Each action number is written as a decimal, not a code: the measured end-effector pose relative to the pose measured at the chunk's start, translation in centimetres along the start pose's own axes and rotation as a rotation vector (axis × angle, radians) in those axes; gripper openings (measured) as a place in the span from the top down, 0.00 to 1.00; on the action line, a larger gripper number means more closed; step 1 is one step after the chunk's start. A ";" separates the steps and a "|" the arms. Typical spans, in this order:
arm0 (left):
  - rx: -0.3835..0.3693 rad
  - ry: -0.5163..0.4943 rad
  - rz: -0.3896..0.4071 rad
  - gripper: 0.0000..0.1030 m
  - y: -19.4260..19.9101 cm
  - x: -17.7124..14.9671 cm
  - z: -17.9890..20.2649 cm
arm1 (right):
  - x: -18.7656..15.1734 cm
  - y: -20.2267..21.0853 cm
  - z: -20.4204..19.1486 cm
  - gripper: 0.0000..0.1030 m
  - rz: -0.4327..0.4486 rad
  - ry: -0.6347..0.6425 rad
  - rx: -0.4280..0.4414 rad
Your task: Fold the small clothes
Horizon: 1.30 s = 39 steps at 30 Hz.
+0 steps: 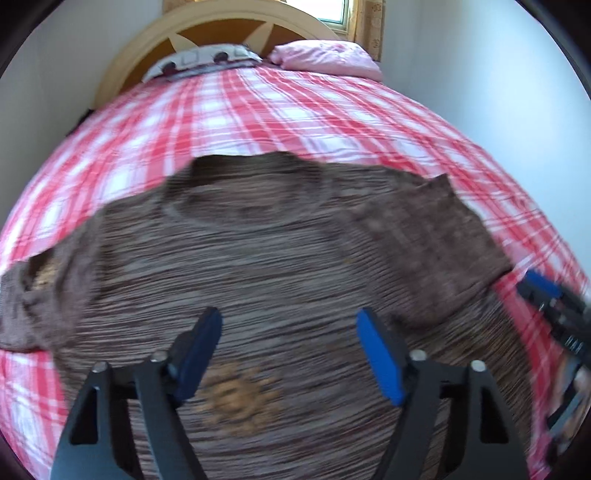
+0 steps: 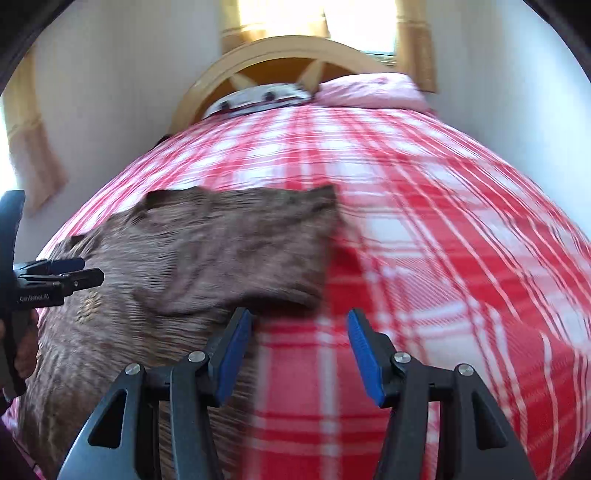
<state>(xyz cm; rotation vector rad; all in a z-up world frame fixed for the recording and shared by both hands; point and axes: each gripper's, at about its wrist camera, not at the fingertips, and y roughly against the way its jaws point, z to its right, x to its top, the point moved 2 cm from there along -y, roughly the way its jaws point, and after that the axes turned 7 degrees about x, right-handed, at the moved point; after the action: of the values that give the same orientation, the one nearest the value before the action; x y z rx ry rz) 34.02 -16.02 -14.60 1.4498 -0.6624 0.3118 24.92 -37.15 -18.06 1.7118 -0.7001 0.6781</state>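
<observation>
Brown striped knit, a small sweater [image 1: 280, 266], lies spread flat on the bed [image 1: 258, 118], which has a red and white checked cover. Its neck opening points toward the headboard [image 1: 221, 22]. In the left wrist view the left sleeve [image 1: 33, 295] reaches out to the left edge of the cover, and a yellow-brown sun-like figure [image 1: 236, 397] sits on the chest, low in the picture. The left gripper [image 1: 288, 354] hangs over the body of the sweater with its blue pads [image 1: 380, 362] wide apart and nothing between them. Further right, the right sleeve [image 1: 436, 236] is folded, lying partly over the body. The pictures are blurred.

In the right wrist view the right gripper [image 2: 299, 354] is at the right edge of the sweater [image 2: 184, 258], just below the folded sleeve [image 2: 251, 251]. Its pads [image 2: 364, 358] also stand apart, empty, over the checked cover. A grey pillow [image 2: 258, 98] and a pink pillow [image 2: 369, 90] lie at the headboard.
</observation>
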 end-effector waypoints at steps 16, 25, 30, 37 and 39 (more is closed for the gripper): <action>-0.081 0.047 -0.087 0.86 -4.9 1.4 5.5 | -0.9 0.5 3.1 0.45 0.037 -0.131 0.013; -0.094 0.055 0.017 0.93 -1.3 3.4 1.8 | -1.1 0.4 3.6 0.44 0.039 -0.152 0.012; -0.040 0.031 0.053 0.93 -0.7 3.3 -0.3 | -1.1 0.4 3.6 0.44 0.039 -0.155 0.006; 0.070 -0.008 0.075 0.93 -1.6 1.7 -2.9 | -1.3 0.2 3.6 0.44 0.026 -0.155 -0.002; 0.081 0.005 0.064 0.93 -2.3 1.6 -3.6 | -1.3 0.1 3.5 0.44 0.021 -0.151 -0.007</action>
<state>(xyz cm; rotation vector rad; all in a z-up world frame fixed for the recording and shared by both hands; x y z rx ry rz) 37.43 -13.15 -15.47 1.5064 -0.7006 0.3959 24.32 -40.41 -19.78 1.7639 -0.8255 0.5642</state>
